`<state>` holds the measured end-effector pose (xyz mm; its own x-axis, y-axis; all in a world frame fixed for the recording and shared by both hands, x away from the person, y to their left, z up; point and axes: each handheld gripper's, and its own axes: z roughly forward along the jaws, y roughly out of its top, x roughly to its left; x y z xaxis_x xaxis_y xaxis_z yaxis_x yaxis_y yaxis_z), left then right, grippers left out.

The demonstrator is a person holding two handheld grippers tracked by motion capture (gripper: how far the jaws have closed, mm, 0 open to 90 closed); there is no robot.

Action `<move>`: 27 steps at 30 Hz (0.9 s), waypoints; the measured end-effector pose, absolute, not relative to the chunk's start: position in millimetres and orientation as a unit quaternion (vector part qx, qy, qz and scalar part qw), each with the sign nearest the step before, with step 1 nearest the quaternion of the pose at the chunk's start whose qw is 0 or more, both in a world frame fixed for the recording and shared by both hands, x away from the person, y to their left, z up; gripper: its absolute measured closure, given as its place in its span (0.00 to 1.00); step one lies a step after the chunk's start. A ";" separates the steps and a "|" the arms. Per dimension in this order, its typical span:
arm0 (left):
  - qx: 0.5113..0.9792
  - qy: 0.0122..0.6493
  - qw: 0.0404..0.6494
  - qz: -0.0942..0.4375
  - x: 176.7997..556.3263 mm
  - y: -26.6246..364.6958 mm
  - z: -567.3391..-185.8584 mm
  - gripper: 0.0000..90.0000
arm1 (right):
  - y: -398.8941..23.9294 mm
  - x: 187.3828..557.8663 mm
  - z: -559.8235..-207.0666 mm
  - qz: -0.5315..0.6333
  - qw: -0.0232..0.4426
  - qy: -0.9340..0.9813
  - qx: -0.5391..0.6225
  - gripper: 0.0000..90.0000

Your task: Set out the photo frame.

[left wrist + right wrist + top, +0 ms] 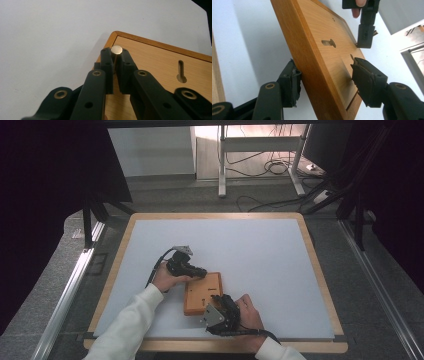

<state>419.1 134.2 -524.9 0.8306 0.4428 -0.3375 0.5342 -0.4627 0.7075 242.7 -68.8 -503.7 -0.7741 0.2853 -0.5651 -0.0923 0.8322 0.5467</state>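
Wooden board [200, 292] lies on the table [260, 250], near its front edge; left gripper [202, 272] at its far left corner, right gripper [216, 301] at its near right.

No writing, label, brand mark or number could be read anywhere. The wooden board [202, 292] bore only slots and small holes, the bench [260, 255] was a plain pale sheet, and the black tongs carried no lettering.
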 end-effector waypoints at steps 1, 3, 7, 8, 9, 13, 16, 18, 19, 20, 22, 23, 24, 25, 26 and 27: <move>0.853 0.287 0.433 -0.052 419.1 134.2 -525.0 0.95 | -68.3 242.7 -503.0 0.282 0.335 0.898 0.052 0.48; 0.853 0.288 0.433 -0.052 419.0 134.1 -524.9 0.95 | -67.8 242.5 -503.2 0.281 0.337 0.897 0.051 0.48; 0.851 0.290 0.434 -0.054 419.5 134.4 -525.3 0.95 | -64.4 242.5 -504.9 0.263 0.363 0.893 0.039 0.50; 0.851 0.290 0.434 -0.054 419.5 134.3 -525.2 0.95 | -64.0 243.7 -505.8 0.258 0.368 0.893 0.034 0.50; 0.851 0.290 0.434 -0.054 419.5 134.4 -525.3 0.95 | -63.5 244.6 -506.5 0.259 0.371 0.891 0.034 0.51; 0.848 0.297 0.437 -0.054 421.0 135.3 -525.9 0.95 | -62.8 242.8 -504.1 0.257 0.391 0.884 0.024 0.58; 0.843 0.303 0.441 -0.060 422.1 136.3 -526.8 0.94 | -62.9 242.4 -500.0 0.257 0.407 0.876 0.019 0.61; 0.841 0.305 0.443 -0.061 422.5 136.5 -527.1 0.93 | -64.0 241.1 -498.3 0.251 0.424 0.870 0.007 0.65; 0.841 0.305 0.443 -0.061 422.5 136.5 -527.1 0.93 | -64.0 241.1 -498.3 0.251 0.424 0.870 0.007 0.65; 0.840 0.306 0.444 -0.060 422.4 136.4 -527.3 0.93 | -63.8 240.5 -497.2 0.245 0.432 0.868 0.001 0.67; 0.839 0.308 0.445 -0.055 422.1 136.4 -526.7 0.92 | -63.8 240.7 -496.1 0.244 0.436 0.866 -0.001 0.68; 0.838 0.309 0.447 -0.052 421.8 136.6 -526.2 0.91 | -64.1 241.3 -494.5 0.243 0.436 0.867 0.001 0.69; 0.836 0.312 0.449 -0.049 421.7 137.3 -525.4 0.90 | -64.4 242.5 -492.8 0.245 0.435 0.867 0.003 0.69; 0.834 0.315 0.450 -0.046 421.8 138.7 -524.7 0.87 | -65.0 243.9 -490.8 0.248 0.432 0.867 0.006 0.70; 0.832 0.319 0.451 -0.043 422.1 140.5 -524.2 0.83 | -65.5 245.2 -489.1 0.249 0.430 0.868 0.008 0.70; 0.824 0.330 0.459 -0.037 422.5 146.1 -522.8 0.75 | -66.3 247.1 -486.4 0.252 0.427 0.869 0.010 0.71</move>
